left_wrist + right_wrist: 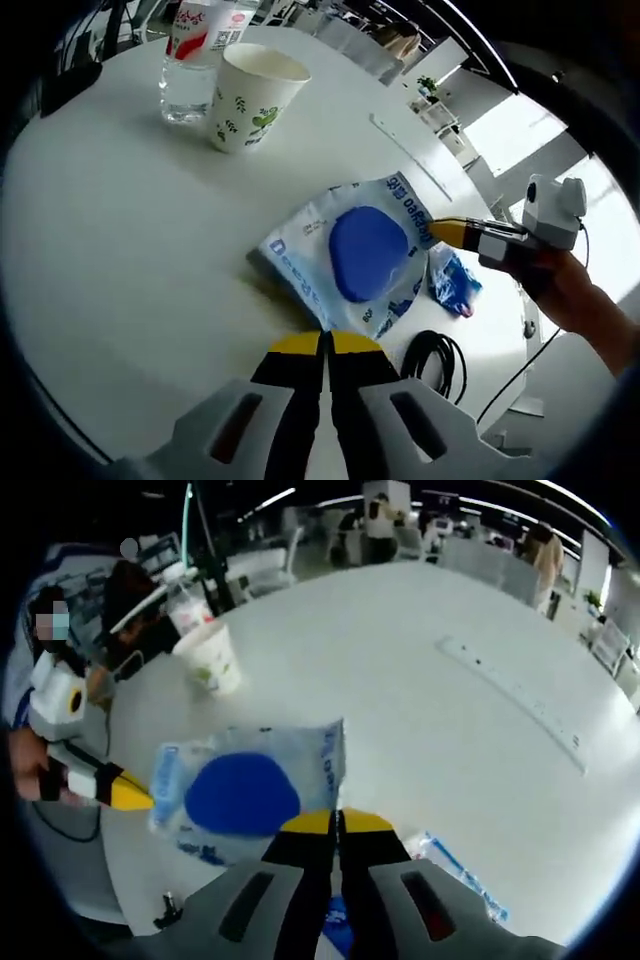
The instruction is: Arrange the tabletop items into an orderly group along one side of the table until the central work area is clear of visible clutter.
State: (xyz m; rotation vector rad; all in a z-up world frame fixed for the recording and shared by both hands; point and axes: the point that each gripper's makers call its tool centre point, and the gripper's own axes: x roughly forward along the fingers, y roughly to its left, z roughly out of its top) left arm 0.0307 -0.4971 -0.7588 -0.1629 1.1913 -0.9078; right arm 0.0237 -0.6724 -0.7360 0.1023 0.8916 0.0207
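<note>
Jaws pinched together on both: left gripper and right gripper each clamp opposite edges of the white plastic wipes pack with blue oval lid. Round white table, office room behind. Paper cup with green leaf print and clear plastic water bottle sit at 11 o'clock in the left gripper view; black coiled cable at 4.

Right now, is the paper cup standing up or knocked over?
Standing up. The cup sits on its base on the table, open rim on top, beside the bottle.

White round table with water bottle, paper cup, wipes pack, black cable.
</note>
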